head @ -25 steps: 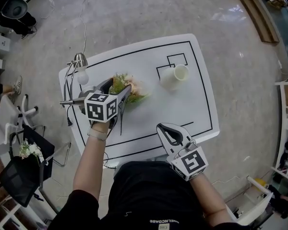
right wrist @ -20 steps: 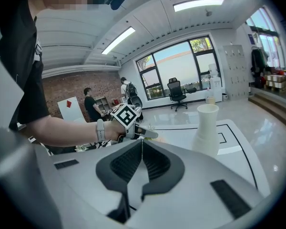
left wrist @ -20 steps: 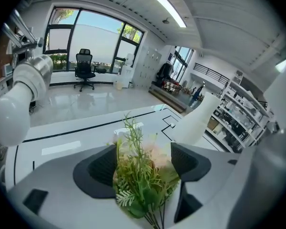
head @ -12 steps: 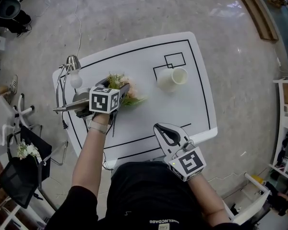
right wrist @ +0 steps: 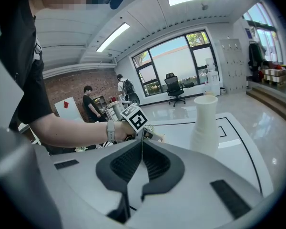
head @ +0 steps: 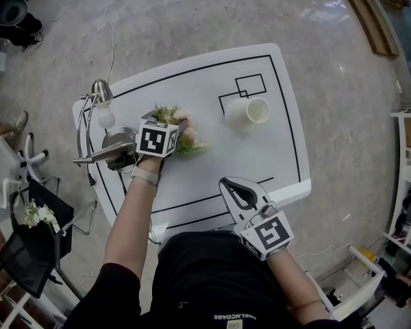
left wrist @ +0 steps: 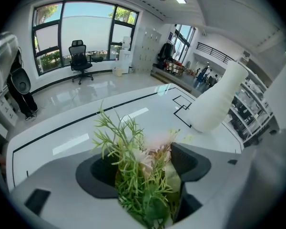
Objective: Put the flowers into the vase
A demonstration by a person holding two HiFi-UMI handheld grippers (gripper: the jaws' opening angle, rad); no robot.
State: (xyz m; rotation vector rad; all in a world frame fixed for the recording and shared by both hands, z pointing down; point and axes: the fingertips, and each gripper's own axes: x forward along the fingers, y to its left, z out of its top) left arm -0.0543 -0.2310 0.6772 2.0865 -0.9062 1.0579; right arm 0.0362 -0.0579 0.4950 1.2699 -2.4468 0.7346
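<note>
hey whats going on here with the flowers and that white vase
A person holds tongs in each hand. The left tongs are shut on a bunch of flowers over the left part of the white table. The vase stands upright further right, beside the square markings, and the flowers are not in it yet. The right tongs are shut, hold nothing, and sit by the table's near edge.

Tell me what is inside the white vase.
No flowers: the tall white vase shows only a pale, bare mouth; its depths are hidden. The green-and-pink flower bunch sits clamped in the left gripper jaws.
</note>
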